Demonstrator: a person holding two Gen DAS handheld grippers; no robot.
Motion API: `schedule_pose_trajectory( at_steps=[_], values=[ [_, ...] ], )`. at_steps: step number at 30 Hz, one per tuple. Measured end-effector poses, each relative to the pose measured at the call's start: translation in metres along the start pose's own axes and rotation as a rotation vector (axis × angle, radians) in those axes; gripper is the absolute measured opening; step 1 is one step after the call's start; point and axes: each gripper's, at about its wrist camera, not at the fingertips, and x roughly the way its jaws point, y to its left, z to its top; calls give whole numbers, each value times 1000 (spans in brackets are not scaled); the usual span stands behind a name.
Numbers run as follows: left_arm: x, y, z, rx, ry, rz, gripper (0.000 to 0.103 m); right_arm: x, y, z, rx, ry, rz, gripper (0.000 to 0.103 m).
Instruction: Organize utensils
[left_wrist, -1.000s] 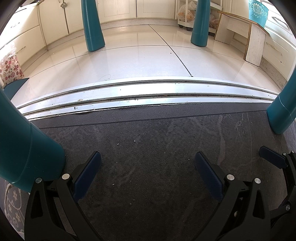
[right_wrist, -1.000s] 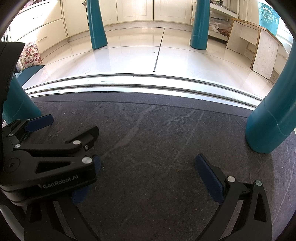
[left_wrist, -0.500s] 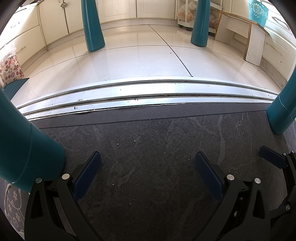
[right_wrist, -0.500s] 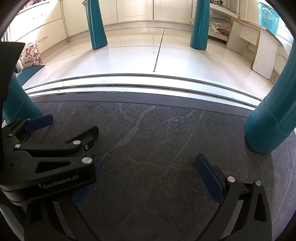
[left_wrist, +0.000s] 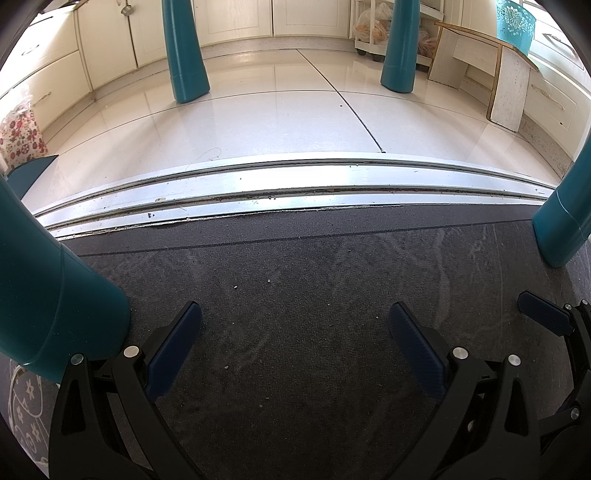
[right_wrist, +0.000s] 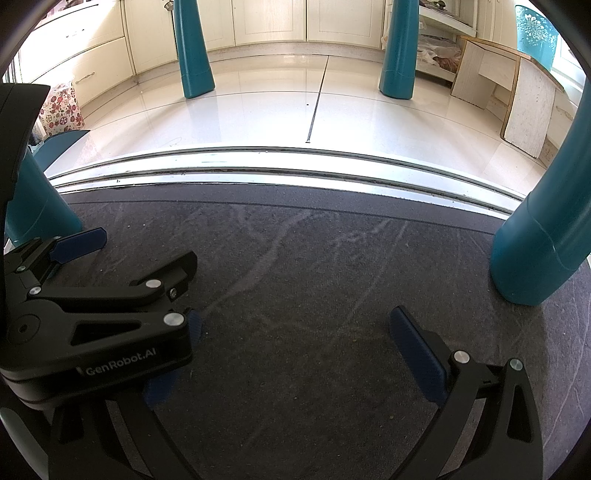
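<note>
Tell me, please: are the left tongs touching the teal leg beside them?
Cannot tell. In the left wrist view the left tongs stand open, and their left finger lies close to the teal leg, but the black frame hides any gap.

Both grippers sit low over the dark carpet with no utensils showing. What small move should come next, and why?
Probably raise and turn both to find the utensils. The left gripper and right gripper are open and empty over the carpet; only teal table legs and white floor tiles show.
</note>
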Motion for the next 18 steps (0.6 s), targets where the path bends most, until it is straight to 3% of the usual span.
schedule_pose_trajectory(
  at_steps=[18],
  values=[
    [0, 0, 0, 0, 0, 0, 97, -2, -1, 1, 0, 0, 0, 97]
  ],
)
